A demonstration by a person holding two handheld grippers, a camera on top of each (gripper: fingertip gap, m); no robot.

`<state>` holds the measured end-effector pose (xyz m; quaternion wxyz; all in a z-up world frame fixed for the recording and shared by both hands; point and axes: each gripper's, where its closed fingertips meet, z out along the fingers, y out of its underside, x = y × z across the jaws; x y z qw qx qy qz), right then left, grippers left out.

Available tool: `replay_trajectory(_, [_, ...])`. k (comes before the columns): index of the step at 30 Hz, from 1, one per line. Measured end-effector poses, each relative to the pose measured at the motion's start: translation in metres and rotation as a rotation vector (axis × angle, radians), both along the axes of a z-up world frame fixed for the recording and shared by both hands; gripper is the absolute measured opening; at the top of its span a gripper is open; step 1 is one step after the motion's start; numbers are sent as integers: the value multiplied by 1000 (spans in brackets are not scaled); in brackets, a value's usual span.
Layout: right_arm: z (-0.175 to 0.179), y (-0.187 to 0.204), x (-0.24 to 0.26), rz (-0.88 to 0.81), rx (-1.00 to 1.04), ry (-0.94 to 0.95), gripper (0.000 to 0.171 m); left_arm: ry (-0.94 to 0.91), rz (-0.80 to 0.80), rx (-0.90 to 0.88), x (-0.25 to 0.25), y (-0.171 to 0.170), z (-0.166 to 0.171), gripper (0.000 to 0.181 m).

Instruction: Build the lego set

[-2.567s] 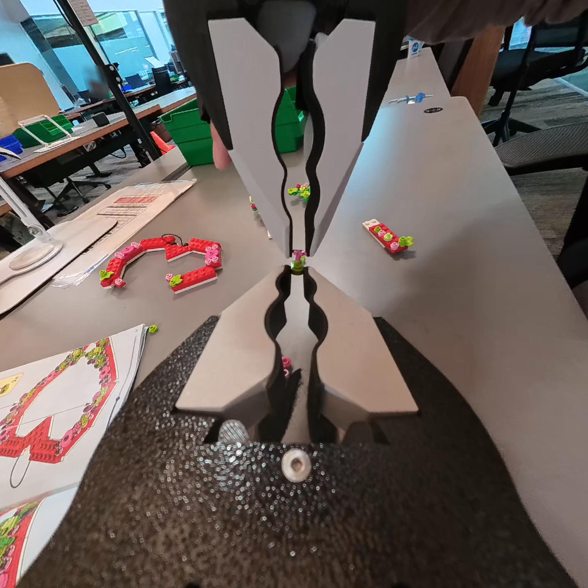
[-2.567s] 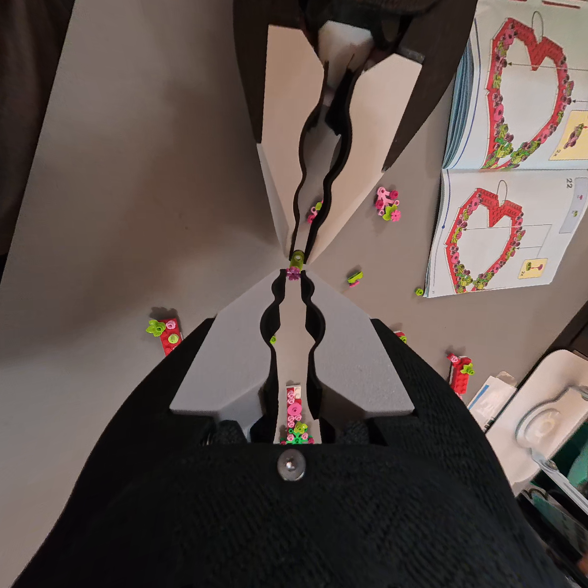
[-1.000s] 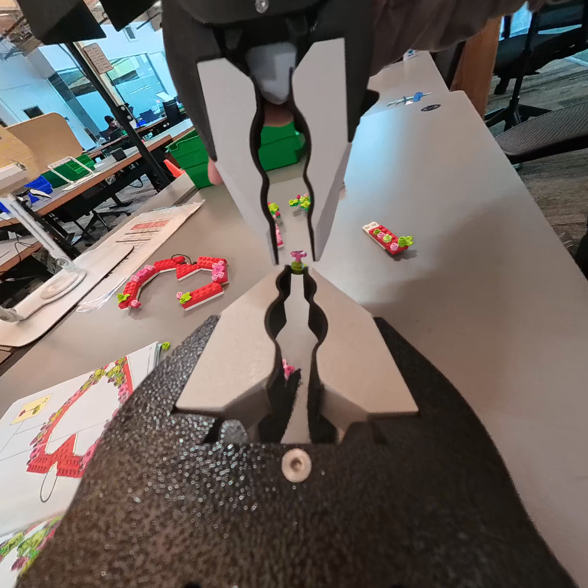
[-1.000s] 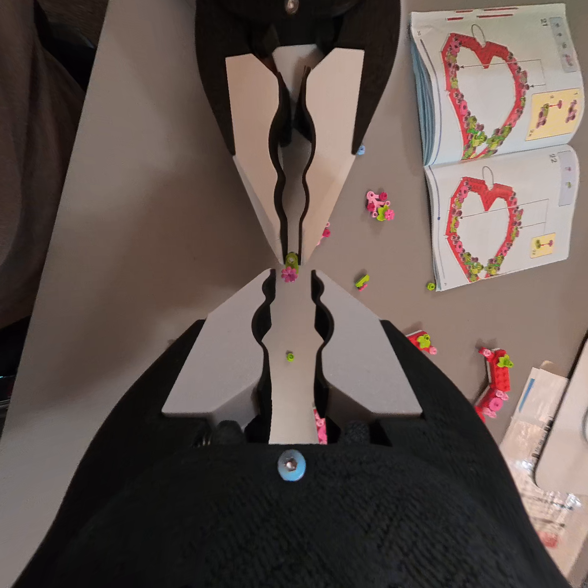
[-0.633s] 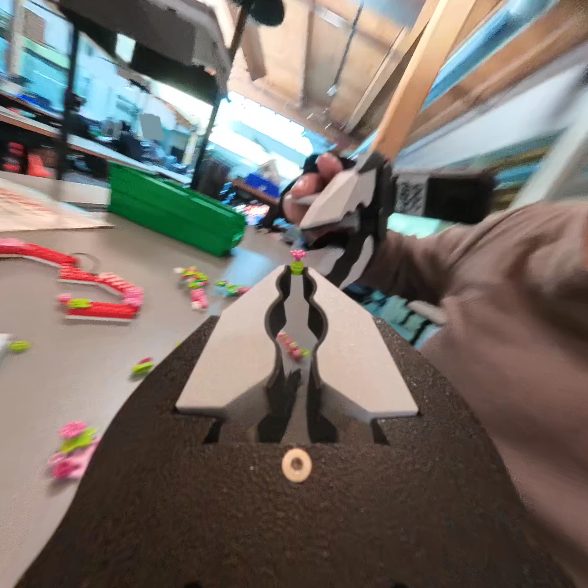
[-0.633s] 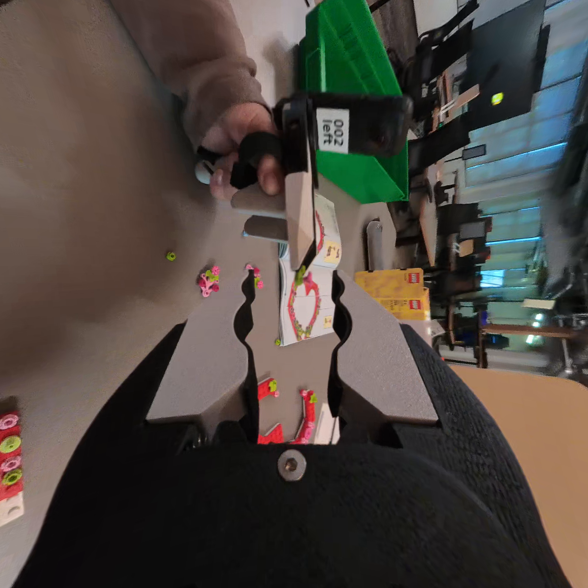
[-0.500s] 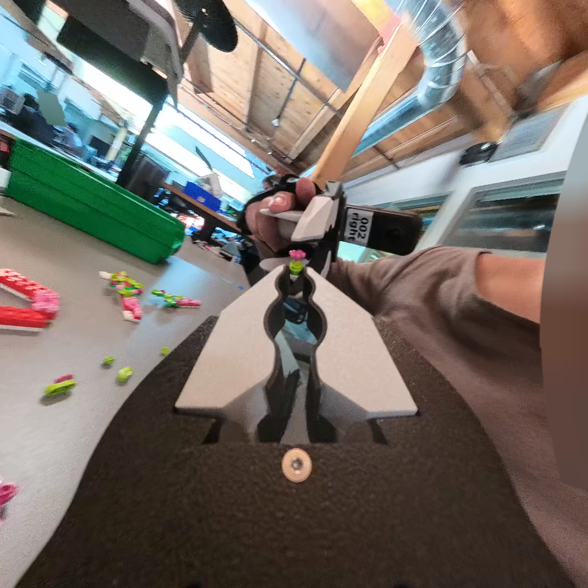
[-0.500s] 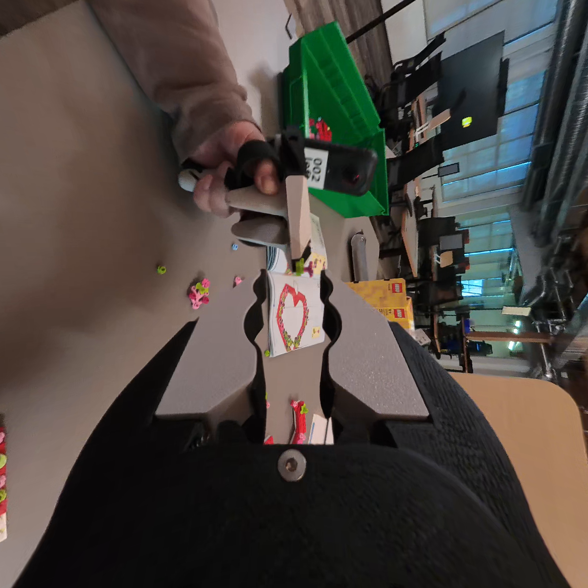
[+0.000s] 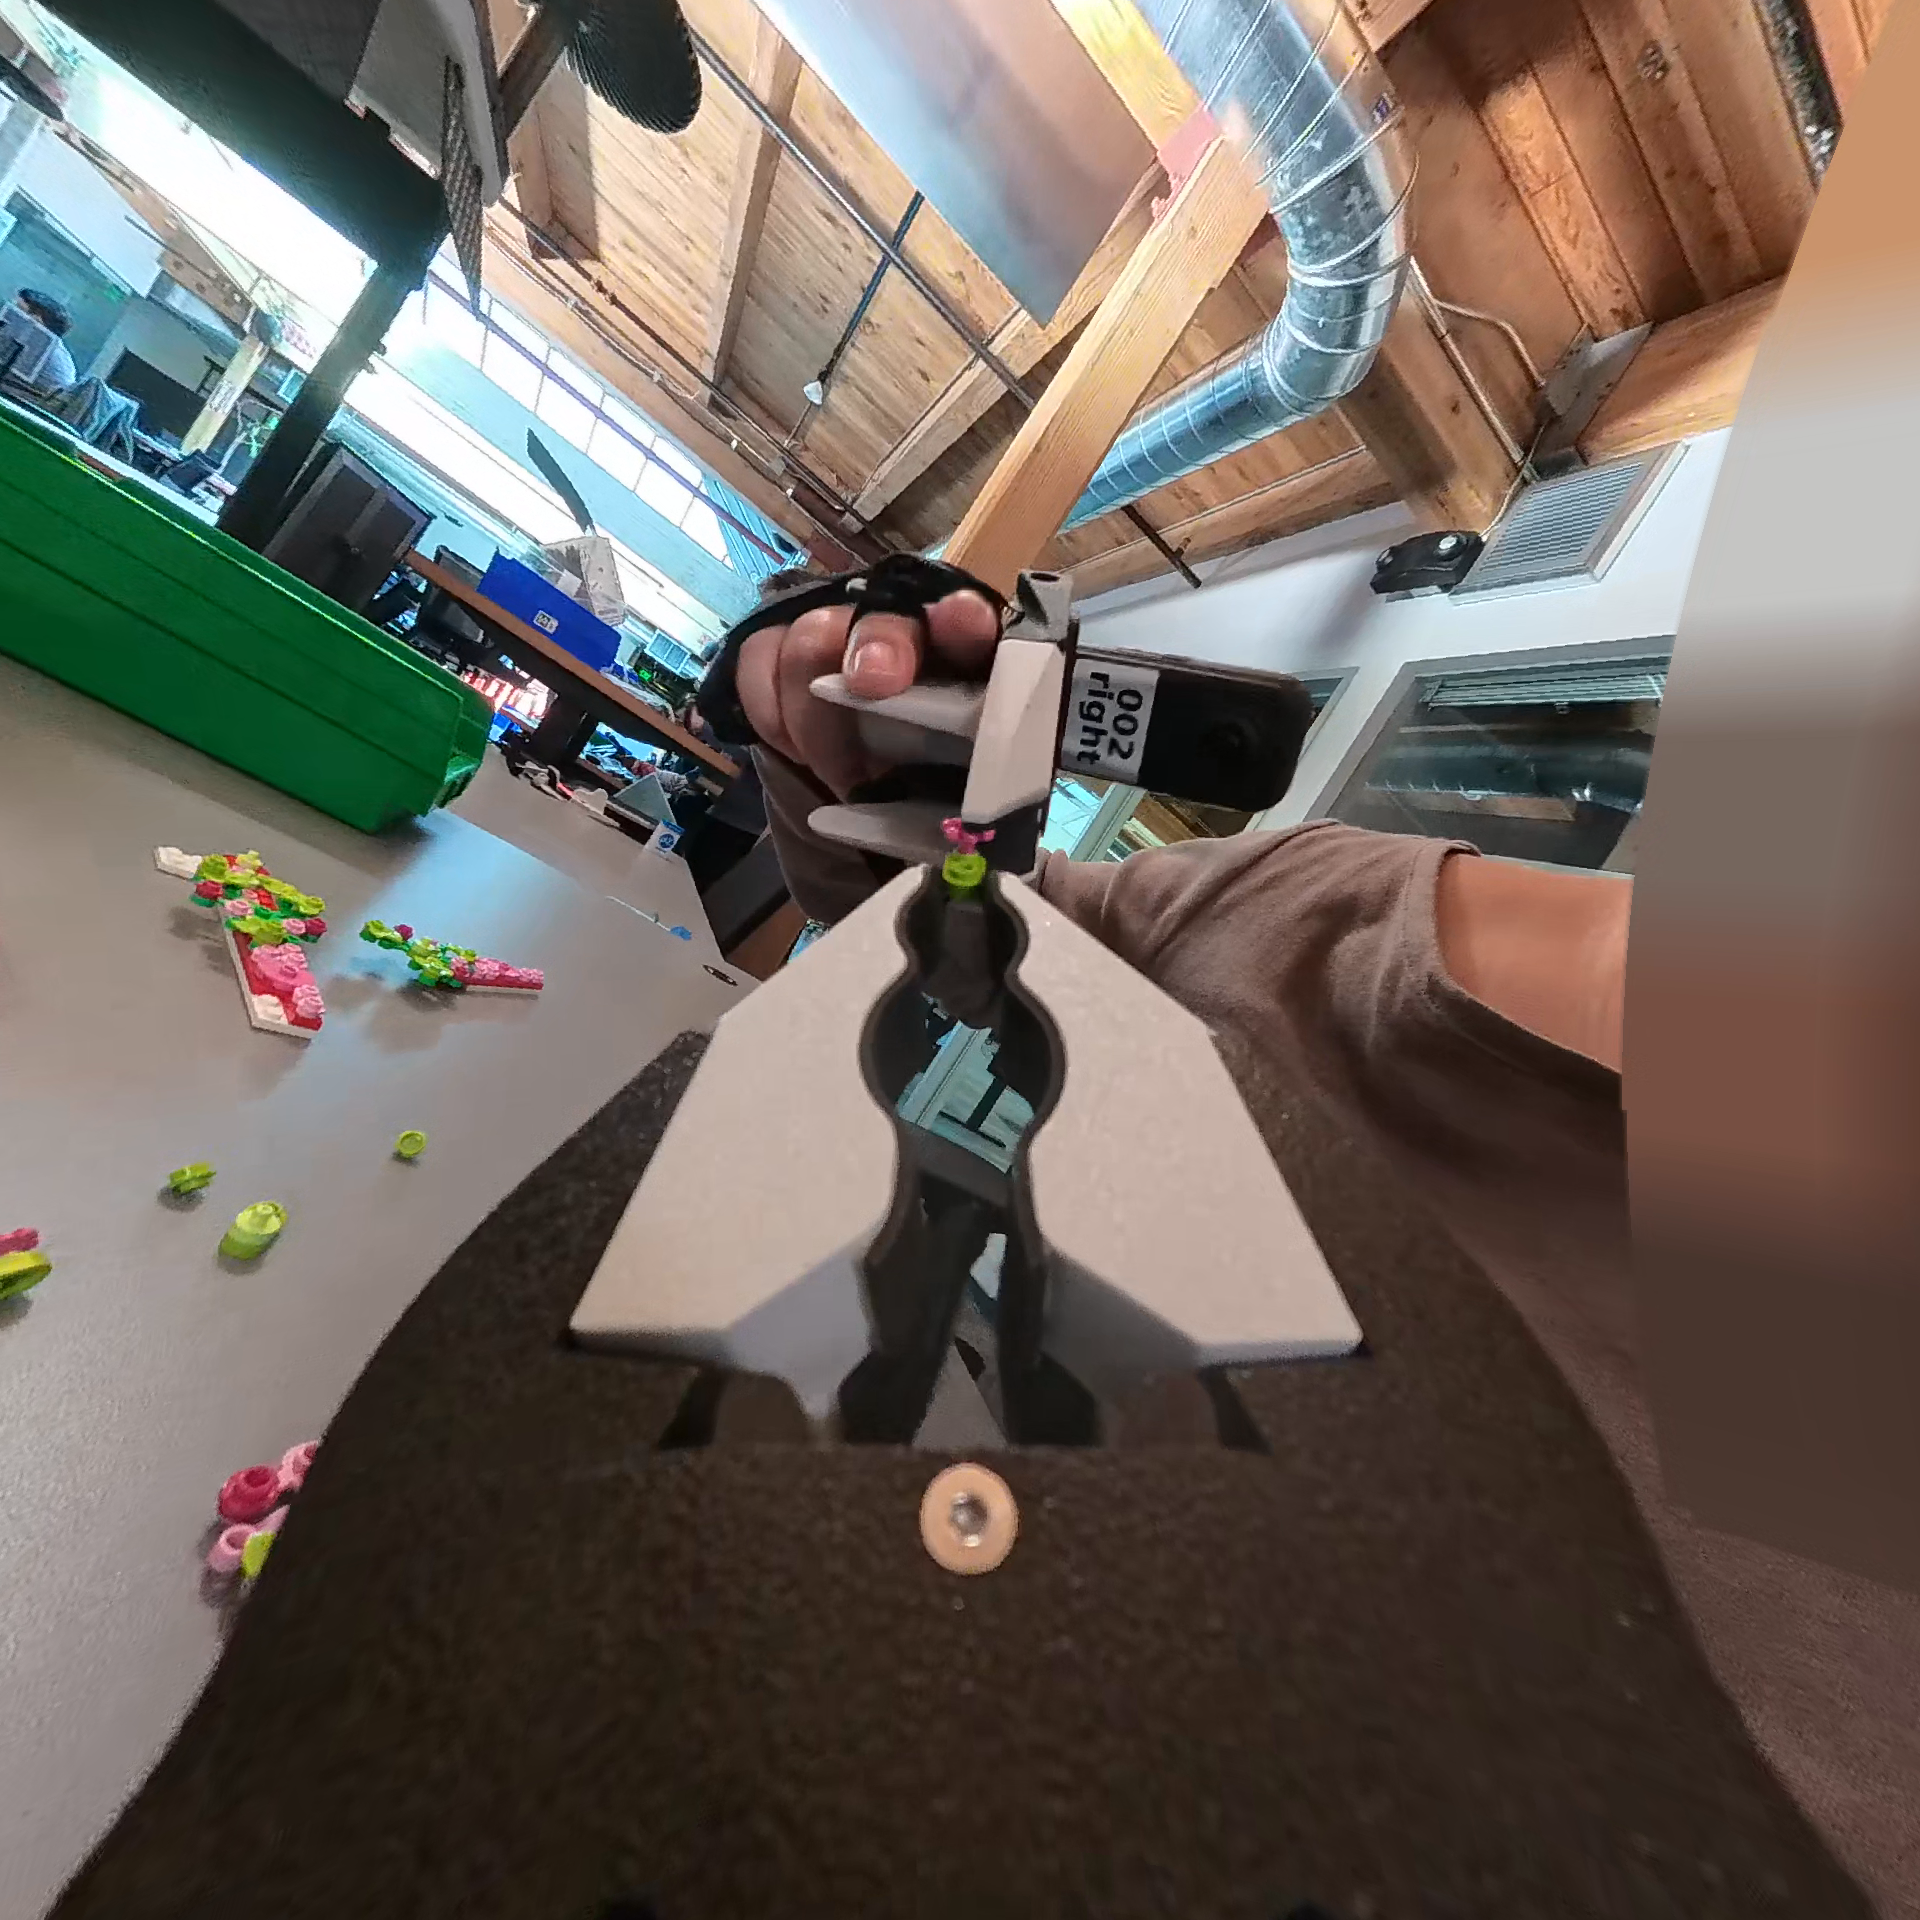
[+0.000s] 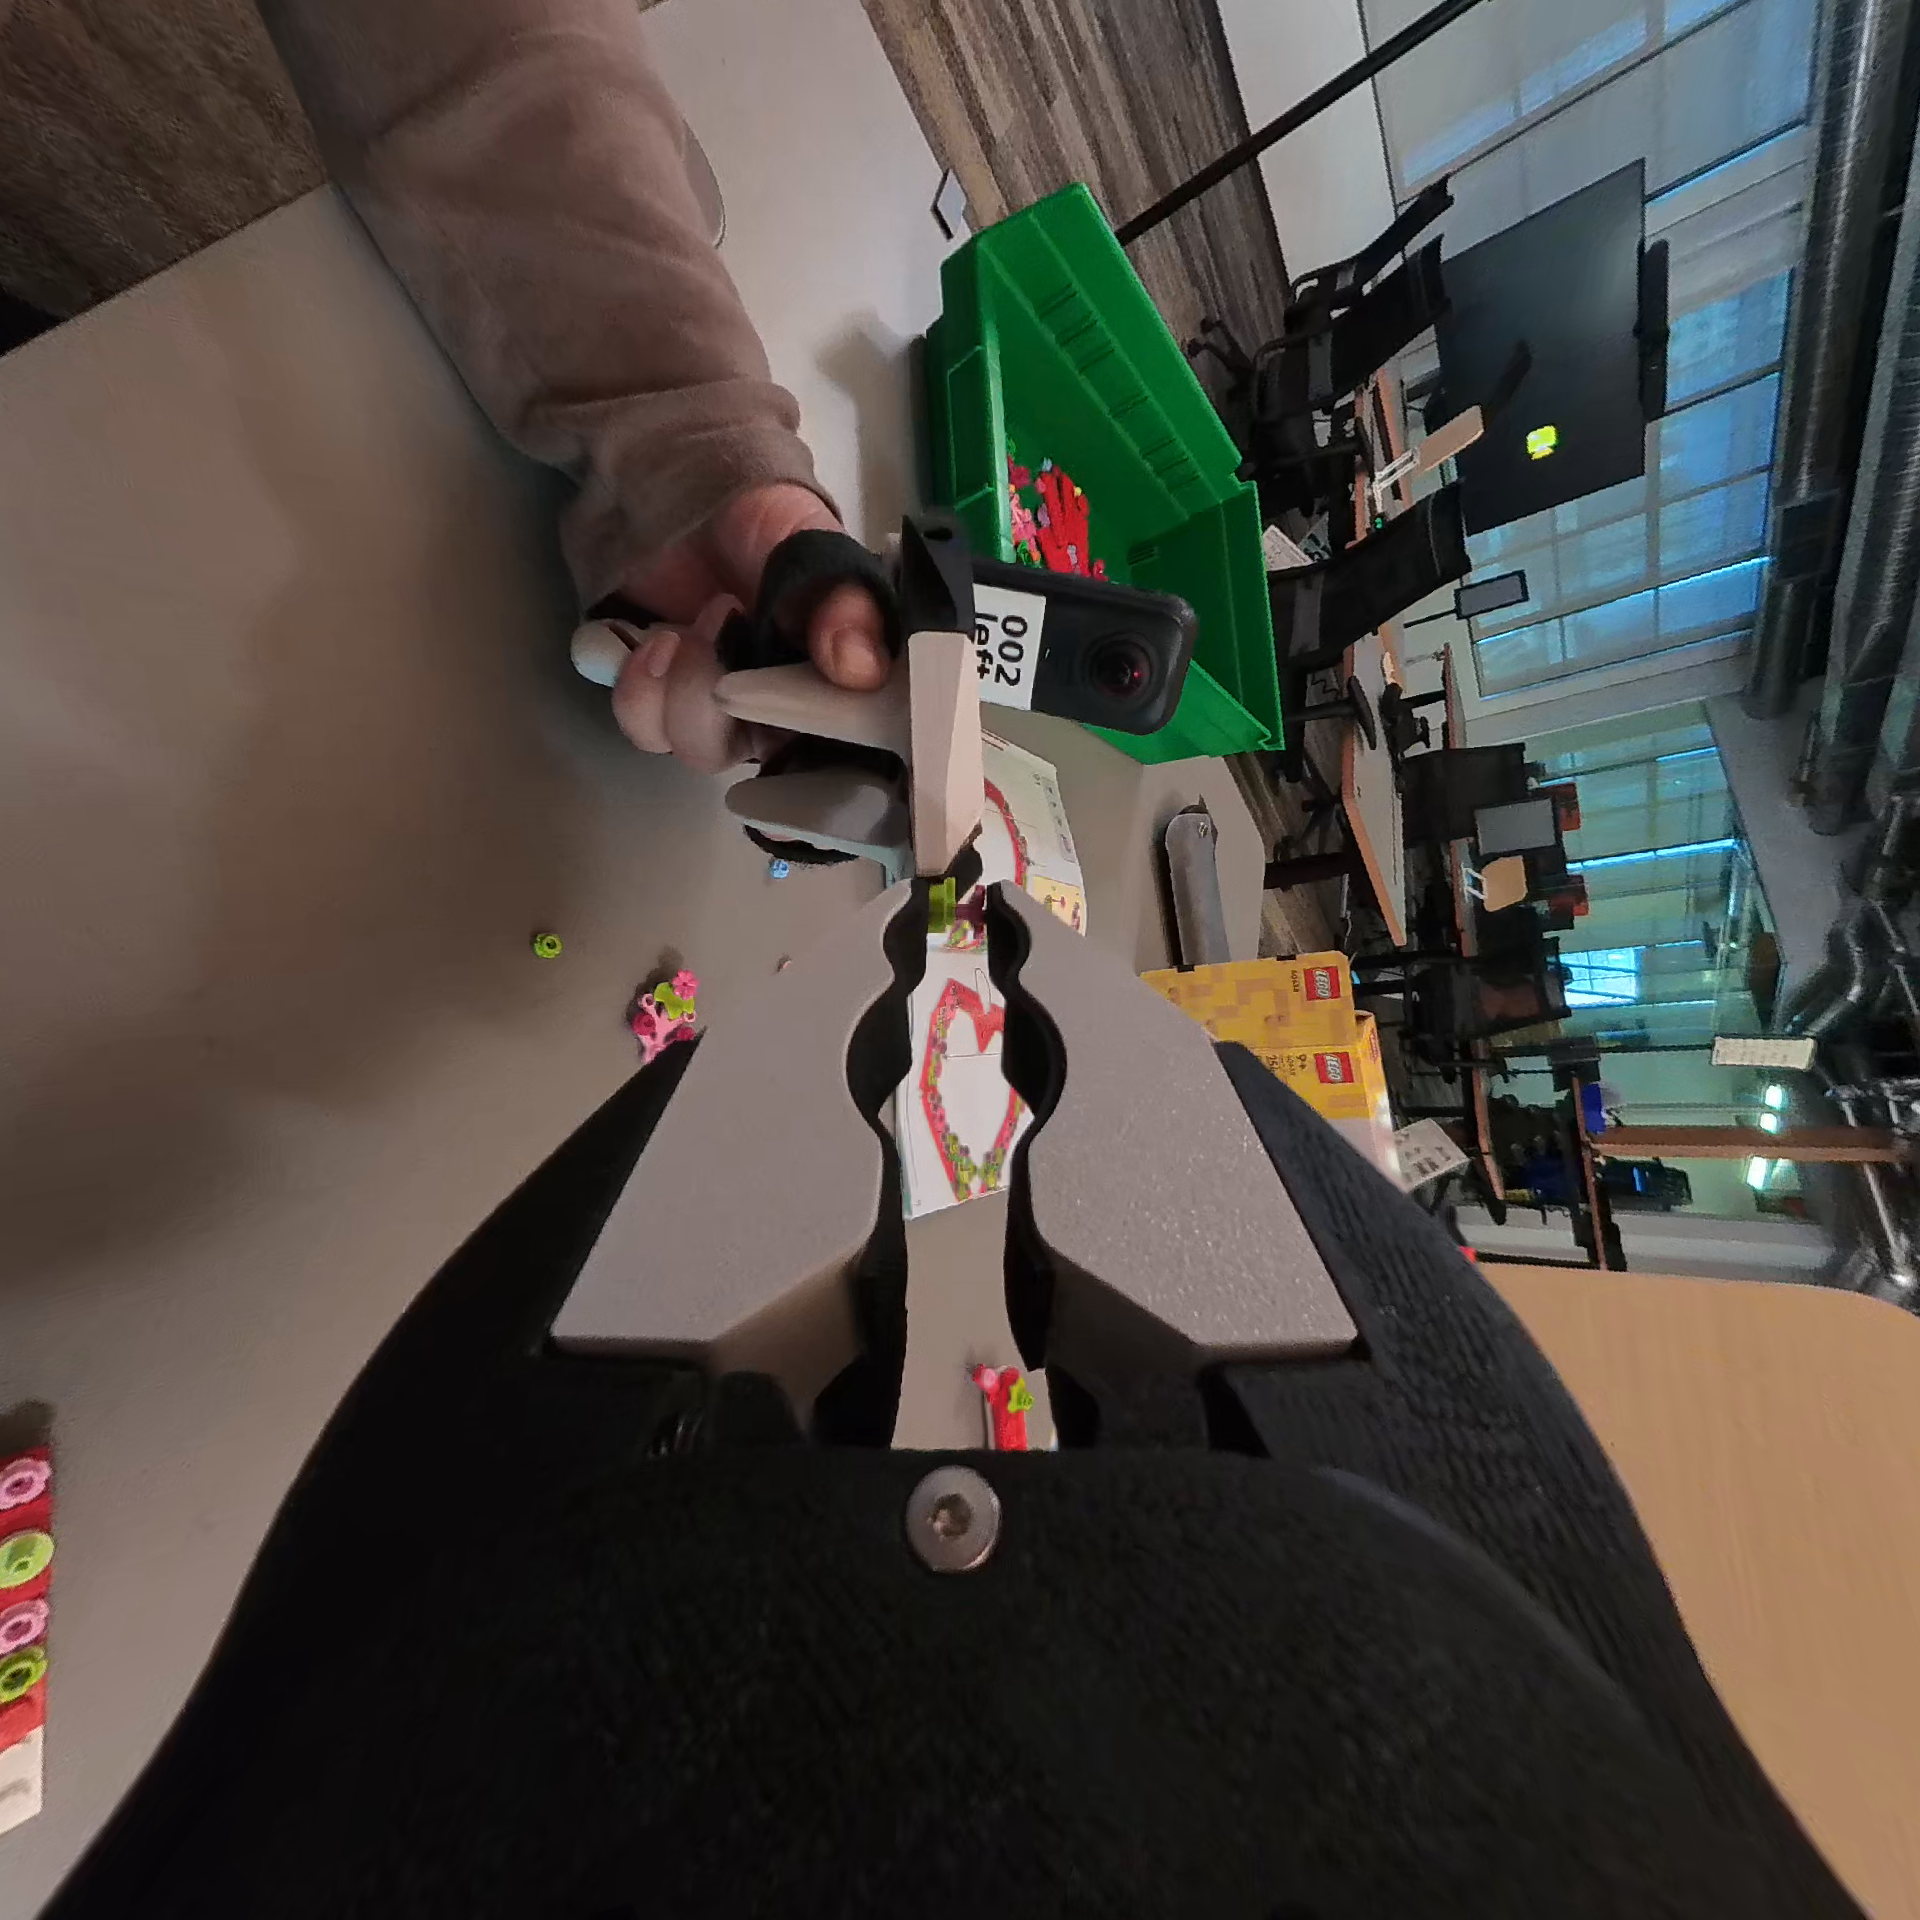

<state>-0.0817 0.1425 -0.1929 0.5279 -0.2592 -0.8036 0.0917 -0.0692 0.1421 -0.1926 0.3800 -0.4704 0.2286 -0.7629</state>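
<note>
A small flower piece [image 9: 963, 868], a lime stud with a pink flower on it, is held up in the air above the grey table [image 9: 125, 1039]. My left gripper [image 9: 961, 883] is shut on its lime stud. My right gripper [image 9: 1000, 831] meets it tip to tip from beyond. In the right wrist view the flower piece [image 10: 943, 902] spans the narrow gap between my right gripper's tips [image 10: 954, 902]. The left gripper [image 10: 935, 868] comes down onto the piece from above. Flower-covered red and white strips [image 9: 270, 956] lie on the table to the left.
A green bin [image 9: 208, 665] stands at the back of the table. The open instruction booklet [image 10: 961, 1101] and yellow boxes [image 10: 1278, 997] lie beyond the grippers. Loose lime [image 9: 252, 1228] and pink [image 9: 249, 1496] pieces are scattered nearby. A person's sleeve [image 9: 1299, 987] fills the right. Both grippers' tips are close together, under 4 cm apart.
Both grippers have lifted the flower piece off the table and tilted up toward each other. The right gripper's jaws have narrowed around the piece.
</note>
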Motion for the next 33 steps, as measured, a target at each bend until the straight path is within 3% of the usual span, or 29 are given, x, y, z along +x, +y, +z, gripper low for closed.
replay_trajectory(17, [-13, 5, 4, -52, -164, 22, 8, 67, 29, 11, 4, 5, -12, 5])
replay_trajectory(23, [-18, 13, 10, -164, -533, 53, 21, 330, 269, 279, 8, 18, -32, 5])
replay_trajectory(26, [-27, 14, 13, -187, -723, 24, 13, 353, 325, 365, 9, 16, -30, 5])
replay_trajectory(33, [-28, 13, 17, -175, -837, 37, 10, 359, 344, 397, 8, 17, -30, 5])
